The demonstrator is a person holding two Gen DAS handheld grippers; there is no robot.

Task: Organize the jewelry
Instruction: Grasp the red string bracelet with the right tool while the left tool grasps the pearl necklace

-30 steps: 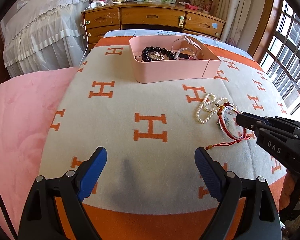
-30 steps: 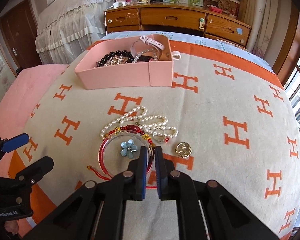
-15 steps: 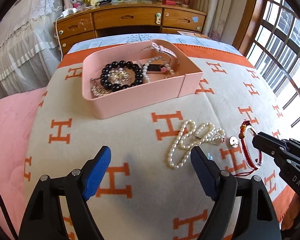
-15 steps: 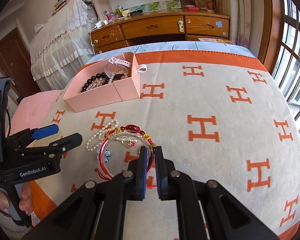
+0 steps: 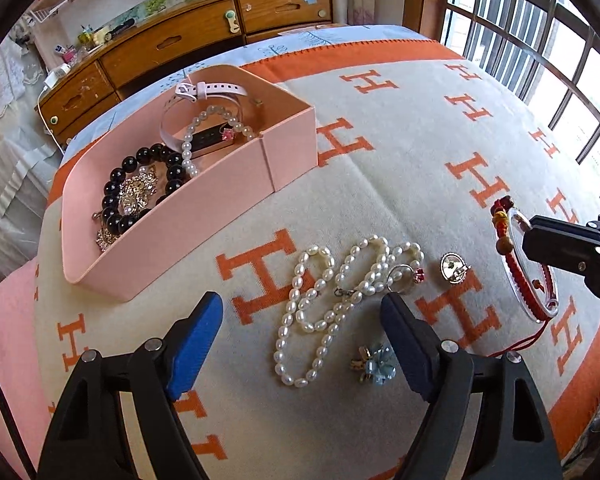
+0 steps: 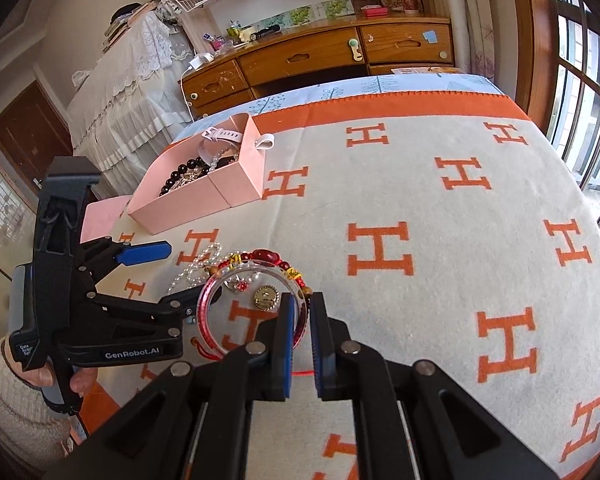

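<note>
Left wrist view: the left gripper (image 5: 302, 338) is held with its blue pads wide apart above the pearl necklace (image 5: 328, 308), which lies looped on the orange-and-cream blanket (image 5: 400, 152) with its long axis running from near left to far right. A ring (image 5: 404, 278), a round gold pendant (image 5: 454, 268) and a blue flower charm (image 5: 374, 364) are seen beside it, the charm being hidden in the other view. At the right, the right gripper (image 5: 534, 232) is clamped on the red bangle (image 5: 534, 276), lifted and seen nearly edge-on, its beaded end pointing far. In the right wrist view the bangle (image 6: 220, 292) is shown as an open ring, pinched at its near right rim by the nearly closed gripper (image 6: 300, 320). The pink box (image 5: 220, 192) of bracelets stands at far left, near the blanket's left edge; wide bare blanket is left to the right
</note>
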